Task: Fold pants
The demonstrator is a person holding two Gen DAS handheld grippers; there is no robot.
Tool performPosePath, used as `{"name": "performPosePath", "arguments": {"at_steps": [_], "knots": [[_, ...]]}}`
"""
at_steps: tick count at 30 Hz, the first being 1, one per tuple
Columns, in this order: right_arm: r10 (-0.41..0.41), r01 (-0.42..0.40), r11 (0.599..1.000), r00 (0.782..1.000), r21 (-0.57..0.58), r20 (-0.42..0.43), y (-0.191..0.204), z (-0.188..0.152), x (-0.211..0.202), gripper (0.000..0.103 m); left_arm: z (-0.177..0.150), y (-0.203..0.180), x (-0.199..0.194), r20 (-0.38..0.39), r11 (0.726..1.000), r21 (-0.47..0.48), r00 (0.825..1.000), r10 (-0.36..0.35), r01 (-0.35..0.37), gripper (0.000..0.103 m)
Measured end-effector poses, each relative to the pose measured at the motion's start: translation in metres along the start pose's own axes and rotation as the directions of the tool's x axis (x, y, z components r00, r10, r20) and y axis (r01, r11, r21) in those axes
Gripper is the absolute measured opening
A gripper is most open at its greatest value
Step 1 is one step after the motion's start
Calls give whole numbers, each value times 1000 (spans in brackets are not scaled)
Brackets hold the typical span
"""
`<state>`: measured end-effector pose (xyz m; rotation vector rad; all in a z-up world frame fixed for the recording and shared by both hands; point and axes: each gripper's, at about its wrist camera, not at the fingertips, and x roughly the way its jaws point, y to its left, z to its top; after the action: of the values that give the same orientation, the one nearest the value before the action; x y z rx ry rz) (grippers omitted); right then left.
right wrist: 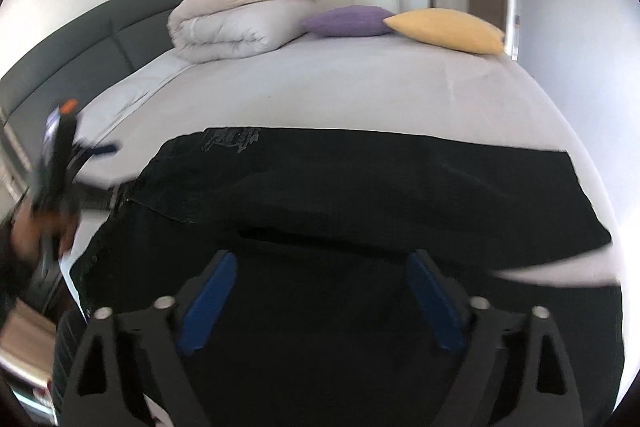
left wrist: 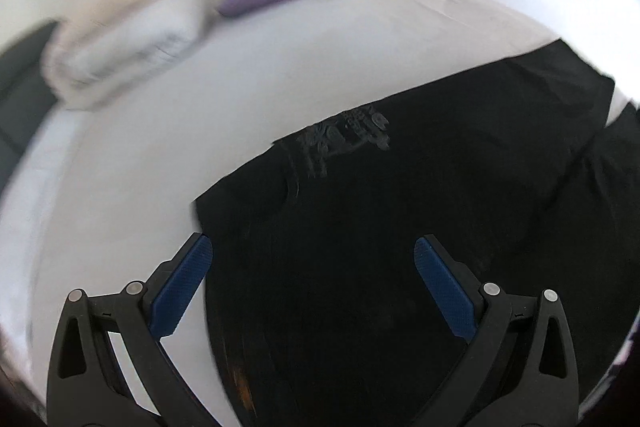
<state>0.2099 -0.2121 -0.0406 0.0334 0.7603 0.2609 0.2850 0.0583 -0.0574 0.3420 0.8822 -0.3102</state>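
Note:
Black pants (left wrist: 400,219) lie spread on a white bed (left wrist: 240,87), with a grey printed logo (left wrist: 344,135) near their far edge. My left gripper (left wrist: 314,247) is open and empty, above the pants' left end. In the right wrist view the pants (right wrist: 360,187) lie across the bed (right wrist: 360,87), the two legs side by side with a dark gap between them. My right gripper (right wrist: 320,263) is open and empty above the near leg. The left gripper (right wrist: 60,163) shows blurred at the left edge, held in a hand.
A folded white duvet (right wrist: 232,23), a purple pillow (right wrist: 348,21) and a yellow pillow (right wrist: 448,29) lie at the bed's far side. A dark grey headboard (right wrist: 92,43) runs along the left. Wardrobes and a door stand behind.

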Motion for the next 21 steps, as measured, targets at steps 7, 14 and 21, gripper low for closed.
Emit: {"name": "performPosePath", "arguments": {"at_steps": [7,14,21], "knots": [[84,-86,995,996,-57,-26,-24,15,28,77,62,59,88,-134,980,-12,970,-201,201,79],[141,-151,981,987,-126,-80,-17,26,58,69,87,77,155,-277,958,40,925,-261,283,79],[172,-191,962,979,-197,-110,-1,39,82,61,94,91,170,-253,936,2,906,-341,353,18]]}}
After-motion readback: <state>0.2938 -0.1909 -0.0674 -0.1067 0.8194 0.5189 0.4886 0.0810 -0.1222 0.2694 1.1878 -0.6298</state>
